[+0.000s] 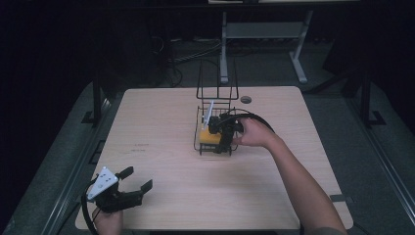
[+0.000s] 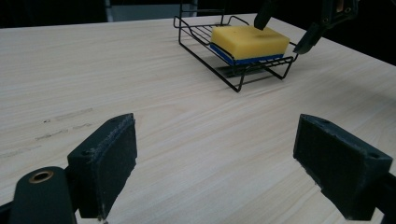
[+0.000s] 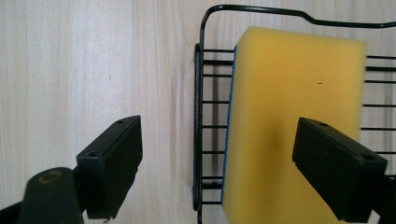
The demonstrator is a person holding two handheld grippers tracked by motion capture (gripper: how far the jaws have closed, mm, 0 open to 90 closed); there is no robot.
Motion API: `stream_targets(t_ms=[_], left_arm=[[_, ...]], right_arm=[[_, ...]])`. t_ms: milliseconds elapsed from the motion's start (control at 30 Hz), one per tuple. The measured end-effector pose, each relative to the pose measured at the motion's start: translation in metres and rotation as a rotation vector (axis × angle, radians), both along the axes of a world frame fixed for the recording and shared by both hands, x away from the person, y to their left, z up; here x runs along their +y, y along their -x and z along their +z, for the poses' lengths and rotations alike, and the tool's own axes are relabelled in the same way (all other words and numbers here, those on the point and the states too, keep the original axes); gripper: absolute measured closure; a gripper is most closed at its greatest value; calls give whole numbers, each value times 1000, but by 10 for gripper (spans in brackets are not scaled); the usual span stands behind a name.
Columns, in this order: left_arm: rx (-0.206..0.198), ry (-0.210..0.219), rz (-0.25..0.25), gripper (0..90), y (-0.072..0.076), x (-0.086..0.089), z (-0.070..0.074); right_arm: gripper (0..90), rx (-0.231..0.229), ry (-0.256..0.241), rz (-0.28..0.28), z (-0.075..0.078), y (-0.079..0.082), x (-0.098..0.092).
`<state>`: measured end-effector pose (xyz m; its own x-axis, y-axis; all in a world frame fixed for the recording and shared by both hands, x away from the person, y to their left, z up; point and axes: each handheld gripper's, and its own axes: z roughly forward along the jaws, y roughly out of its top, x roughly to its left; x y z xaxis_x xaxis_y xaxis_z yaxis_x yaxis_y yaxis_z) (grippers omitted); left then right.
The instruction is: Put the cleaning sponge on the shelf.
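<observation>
Sponge (image 3: 294, 126) is what we have in hand here: a yellow block with a thin blue layer underneath, lying flat in the low tray of a black wire rack (image 3: 200, 116). In the right gripper view we look straight down on it, and it sits against the tray's near-left corner, its blue edge just inside the rim wire. Our right gripper (image 3: 217, 172) hangs above that corner with its jaws spread wide and holding nothing: one pad is over the sponge's yellow top, the other over bare wood outside the rack, so the rim and the sponge's long edge lie between them. Whether the pad over the sponge touches it we cannot tell. From the high view, the rack (image 1: 215, 103) stands near the middle of the pale wooden table (image 1: 156, 127), a little toward the far side, with a taller wire frame rising at its back; our right hand (image 1: 254, 134) reaches in from the right and covers much of the tray. Our left gripper (image 1: 134, 181) is well apart from all this, low over the near left corner of the table, jaws likewise wide open and empty. In the left gripper view it faces the rack across bare wood, and the sponge (image 2: 247, 42) shows there with the right gripper's jaw tips above it.
</observation>
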<state>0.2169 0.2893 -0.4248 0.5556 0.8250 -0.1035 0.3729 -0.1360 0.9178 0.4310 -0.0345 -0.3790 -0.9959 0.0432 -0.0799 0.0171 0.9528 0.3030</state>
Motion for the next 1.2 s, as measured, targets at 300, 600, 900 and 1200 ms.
stream_targets(t_ms=[300, 600, 900, 1200], left_arm=[[0, 3, 1, 128, 0, 0, 0], [-1, 3, 3, 128, 1, 0, 0], [0, -1, 2, 128, 0, -1, 0], [5, 0, 1, 128, -1, -1, 0]], right_arm=[[158, -20, -11, 10, 9, 9, 2], [158, -14, -27, 27, 5, 14, 2], [156, -14, -25, 21, 5, 19, -3], [150, -4, -39, 20, 4, 28, -6]])
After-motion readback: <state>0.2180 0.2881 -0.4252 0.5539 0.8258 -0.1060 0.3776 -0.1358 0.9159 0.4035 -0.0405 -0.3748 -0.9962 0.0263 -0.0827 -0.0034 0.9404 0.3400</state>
